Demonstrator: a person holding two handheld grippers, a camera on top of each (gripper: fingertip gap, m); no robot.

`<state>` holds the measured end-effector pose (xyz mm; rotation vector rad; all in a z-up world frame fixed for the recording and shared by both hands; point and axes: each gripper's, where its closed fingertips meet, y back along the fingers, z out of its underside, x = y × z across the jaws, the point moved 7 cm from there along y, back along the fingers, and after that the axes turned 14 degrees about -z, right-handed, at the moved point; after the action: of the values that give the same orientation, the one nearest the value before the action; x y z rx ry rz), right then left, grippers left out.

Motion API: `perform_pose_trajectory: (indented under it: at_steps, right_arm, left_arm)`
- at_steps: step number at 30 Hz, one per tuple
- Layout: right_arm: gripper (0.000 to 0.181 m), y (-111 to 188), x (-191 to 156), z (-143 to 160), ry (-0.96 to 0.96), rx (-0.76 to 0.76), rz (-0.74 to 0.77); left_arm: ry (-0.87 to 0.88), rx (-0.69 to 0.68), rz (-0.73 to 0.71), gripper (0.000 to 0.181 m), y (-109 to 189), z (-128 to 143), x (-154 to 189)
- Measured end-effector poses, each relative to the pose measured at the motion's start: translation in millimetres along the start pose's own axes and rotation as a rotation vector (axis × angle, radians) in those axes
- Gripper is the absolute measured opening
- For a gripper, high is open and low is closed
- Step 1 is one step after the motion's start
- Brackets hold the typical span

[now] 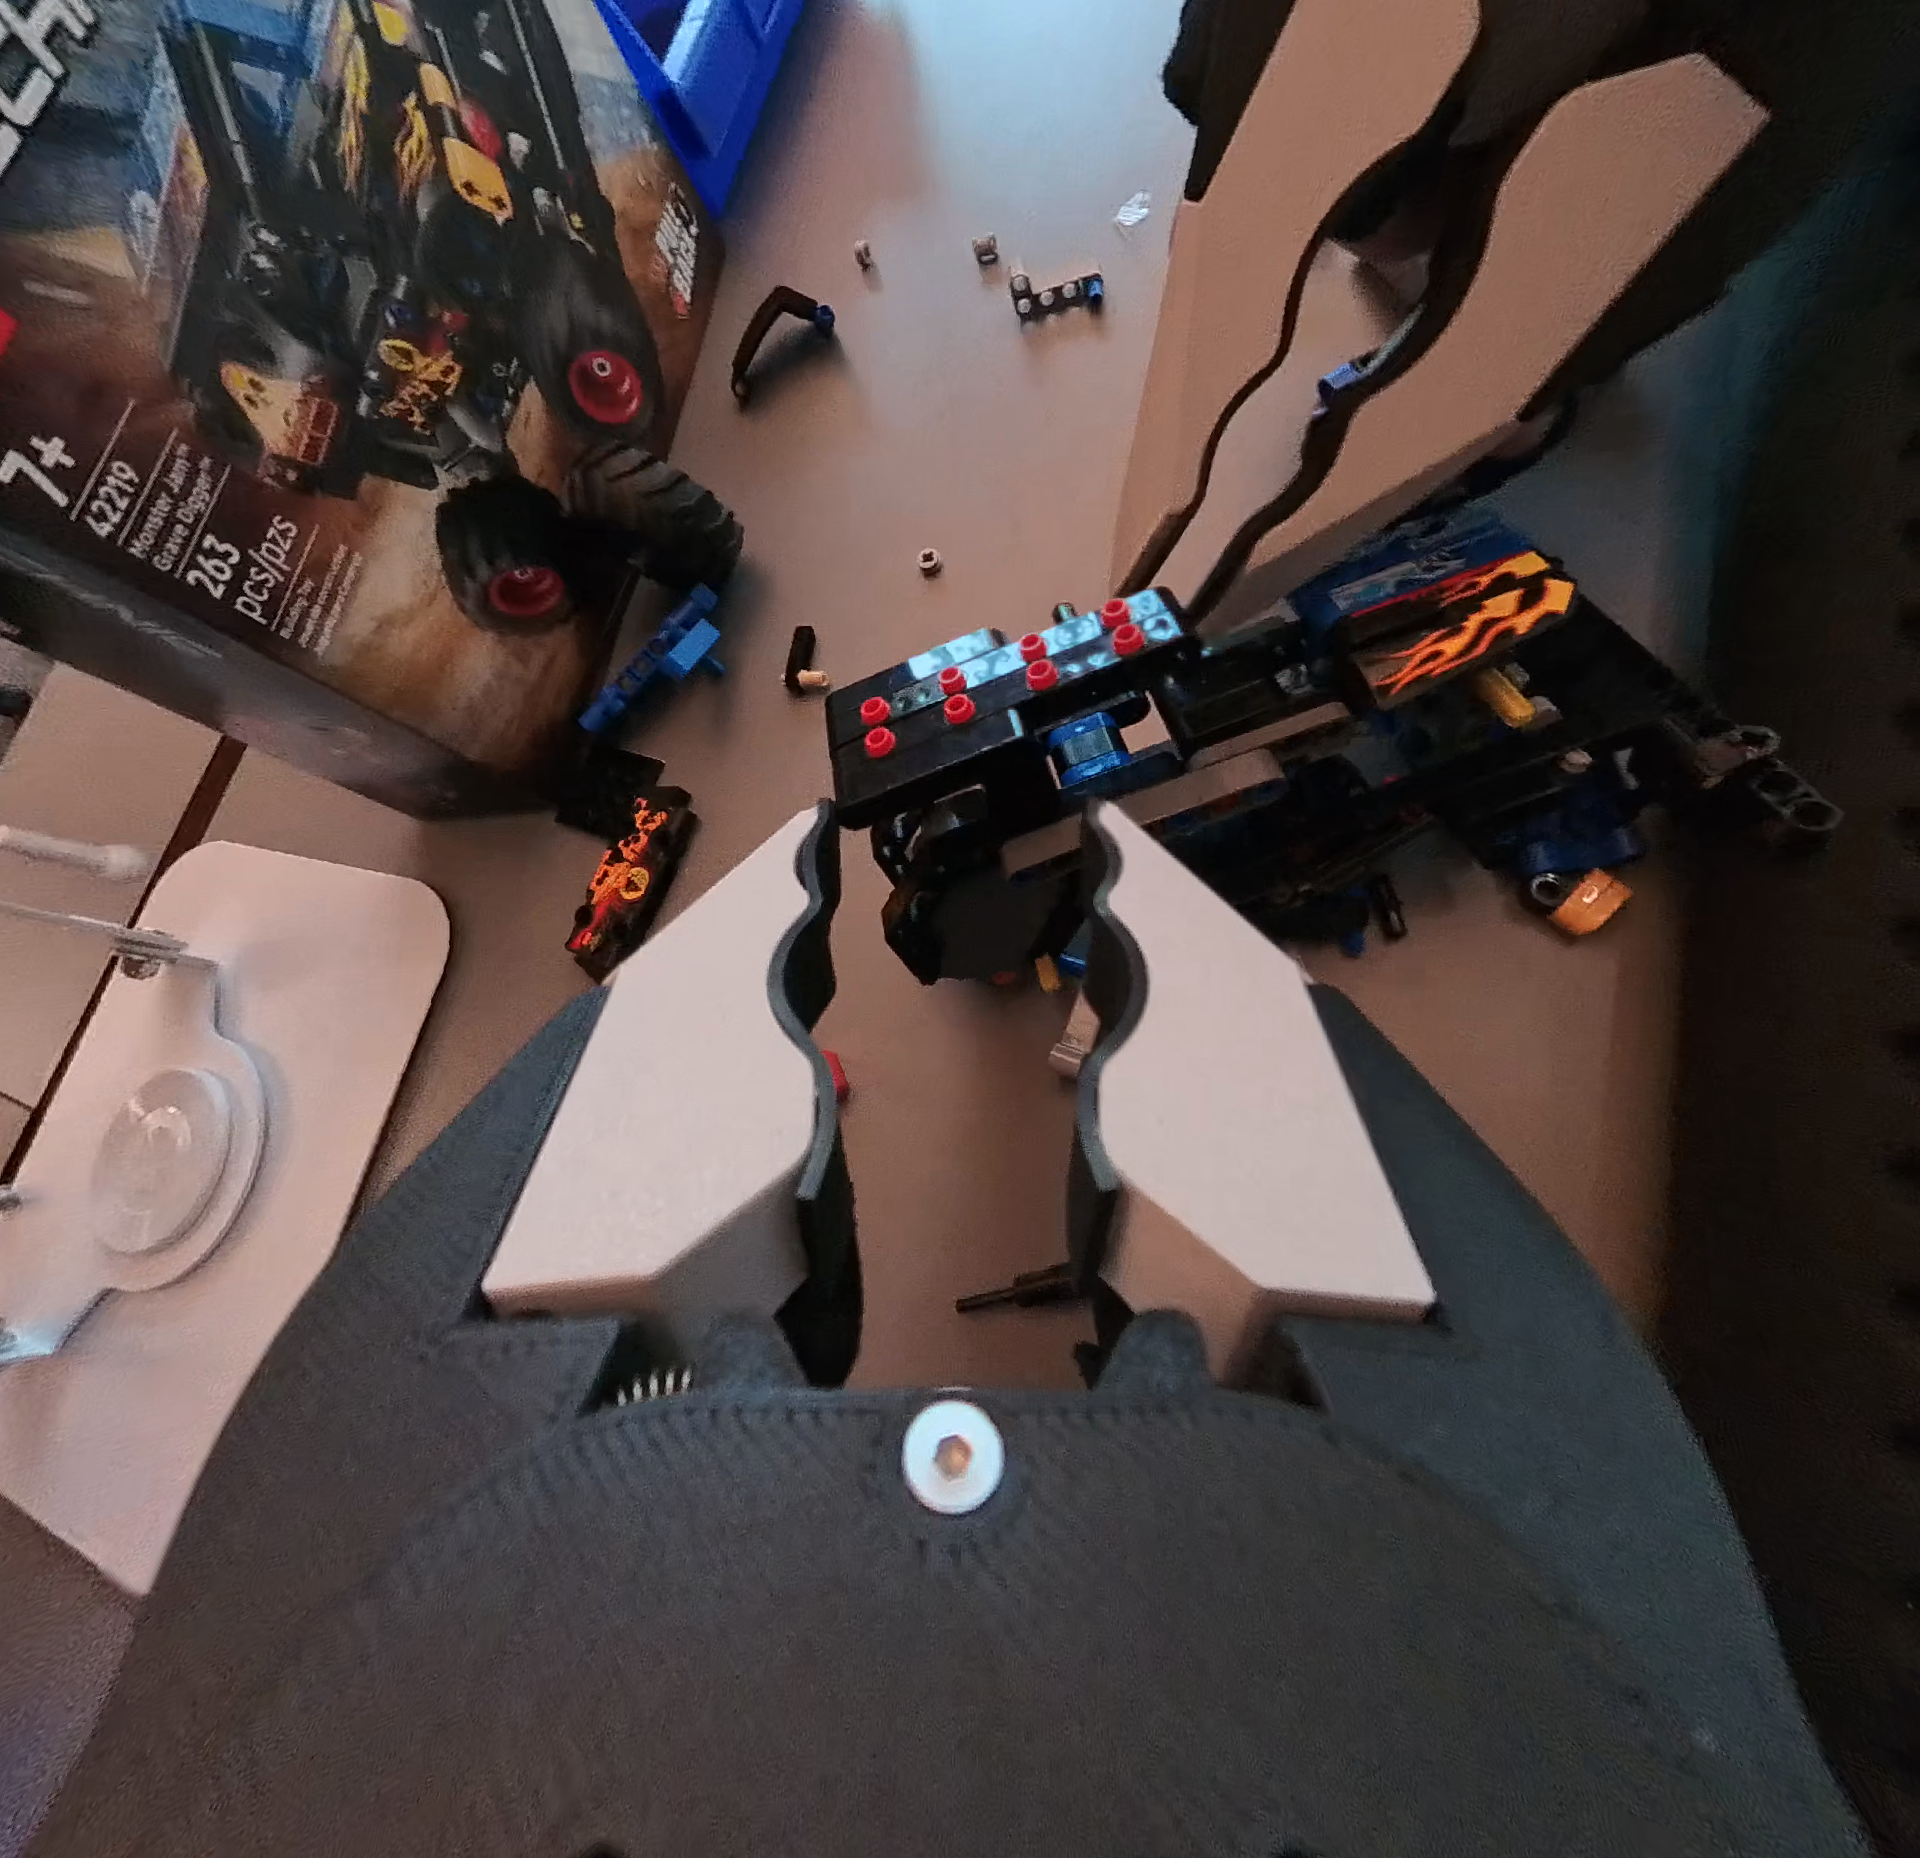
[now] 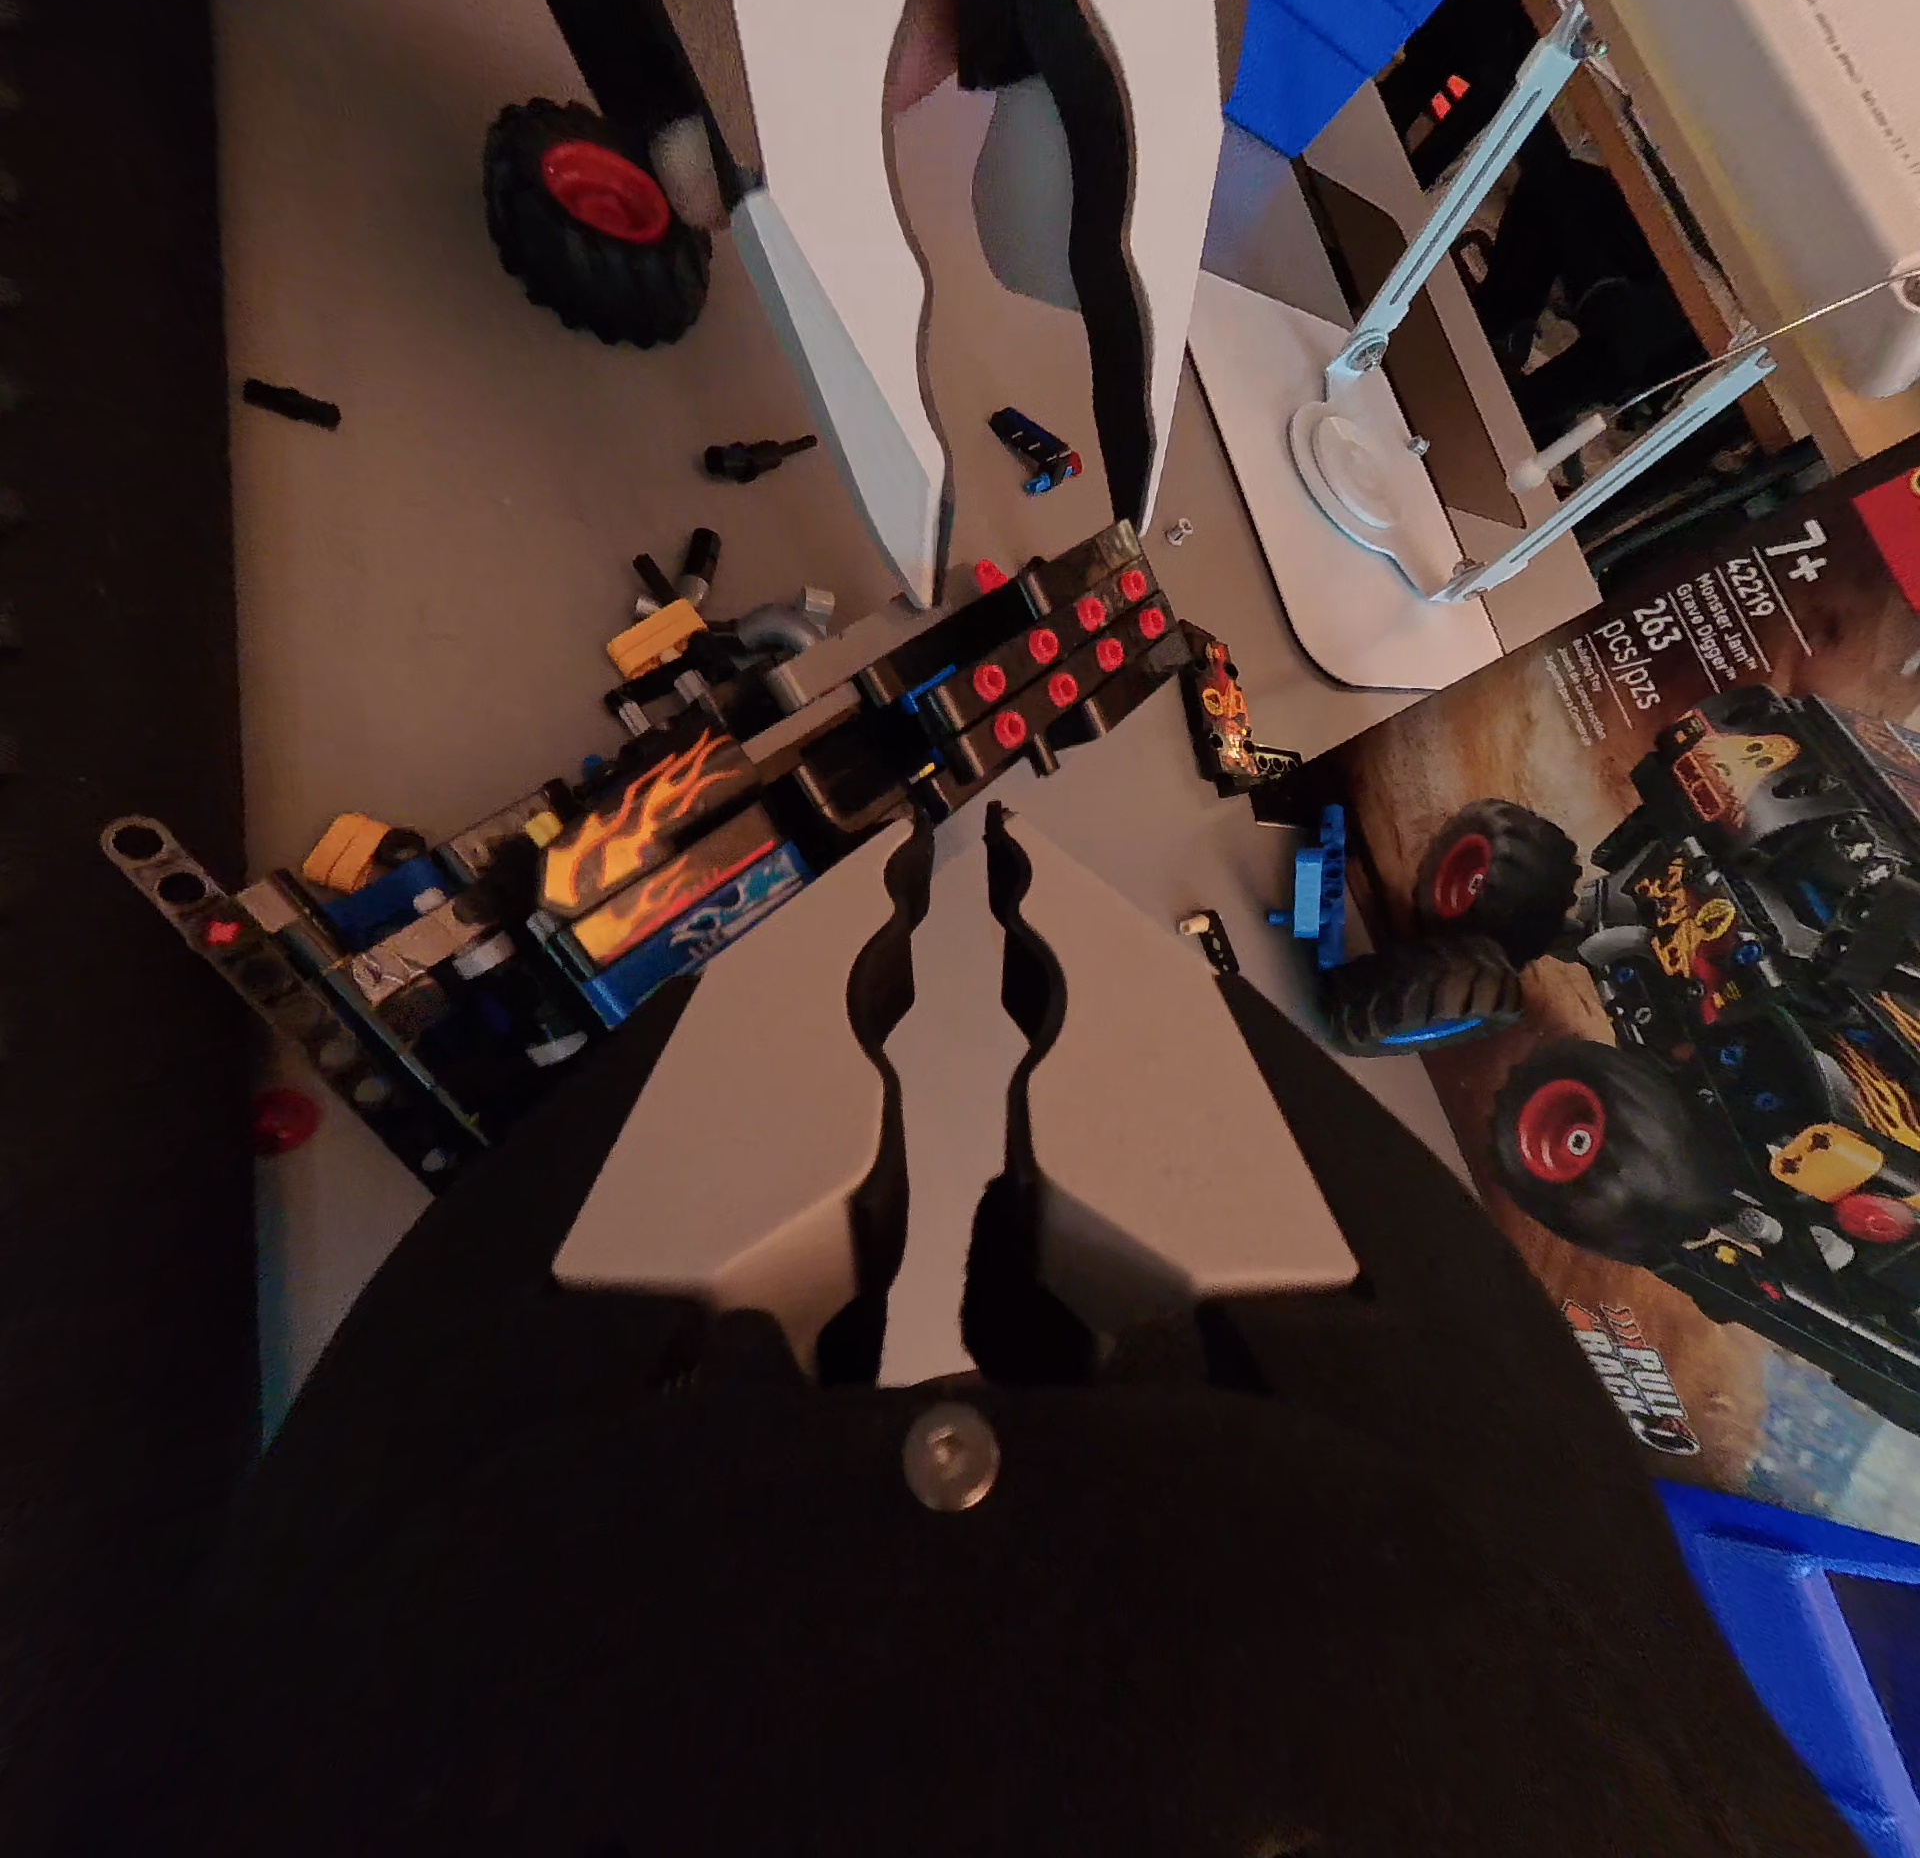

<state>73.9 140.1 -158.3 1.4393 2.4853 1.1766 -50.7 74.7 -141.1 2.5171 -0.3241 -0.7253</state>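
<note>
A half-built toy truck of black, blue and flame-printed bricks (image 1: 1299, 728) lies on its side on a tan counter (image 1: 935, 437), filling the middle right of the left wrist view.

The left gripper (image 1: 961, 842) sits low in the centre of that view, its jaws set moderately wide on either side of the model's near black end. The tips look close to the bricks, though I cannot tell whether they are touching.

In the right wrist view, the right gripper (image 2: 956, 821) points at the truck from the opposite side. Its jaws are narrowly parted and empty, with the tips just beside the black block studded with red pins (image 2: 1049, 665).

Loose parts lie all around:
- a big black tyre with a red hub (image 2: 592, 219) in the upper left of the right view
- small black pins (image 2: 753, 454)
- a blue piece (image 2: 1320, 873)
- a flame-printed panel (image 1: 629, 878)

The set's printed box (image 1: 343, 354) stands in the upper left of the left view. A blue bin (image 1: 717, 52) is behind it.

In my judgement, the main risk is a squeeze on one end only. The model could pivot or shed a section. The grippers are close together, so they could also knock each other or scatter the small pins.
</note>
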Motion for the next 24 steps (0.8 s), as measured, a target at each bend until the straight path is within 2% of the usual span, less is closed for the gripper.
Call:
perform_pose_trajectory:
  at_steps: [3,6,8,13,16,21,24]
  right_arm:
    - [0.009,-5,1,-5,-0.018,0.001,-0.001]
    - [0.007,-10,0,-7,-0.029,-0.006,-0.006]
    - [0.003,-13,-1,-7,-0.026,-0.015,-0.009]
    - [0.0,-16,-2,-10,-0.028,-0.02,-0.007]
    - [0.0,-18,-4,-11,-0.021,-0.015,-0.013]
    - [0.0,-24,-10,-13,-0.009,-0.034,-0.042]
    - [0.0,-15,-4,-11,-0.024,-0.027,-0.014]
  left_arm:
    - [0.05,-0.003,-0.014,0.043,1,0,0]
    - [0.145,0.031,-0.011,0.038,15,1,-5]
    - [0.201,0.053,0.008,0.028,22,2,-3]
    - [0.23,0.002,0.052,0.027,8,7,16]
    - [0.245,0.016,-0.027,0.006,1,7,11]
    - [0.232,0.03,-0.021,0.006,-4,9,9]
    - [0.236,0.055,-0.015,0.005,-4,7,8]
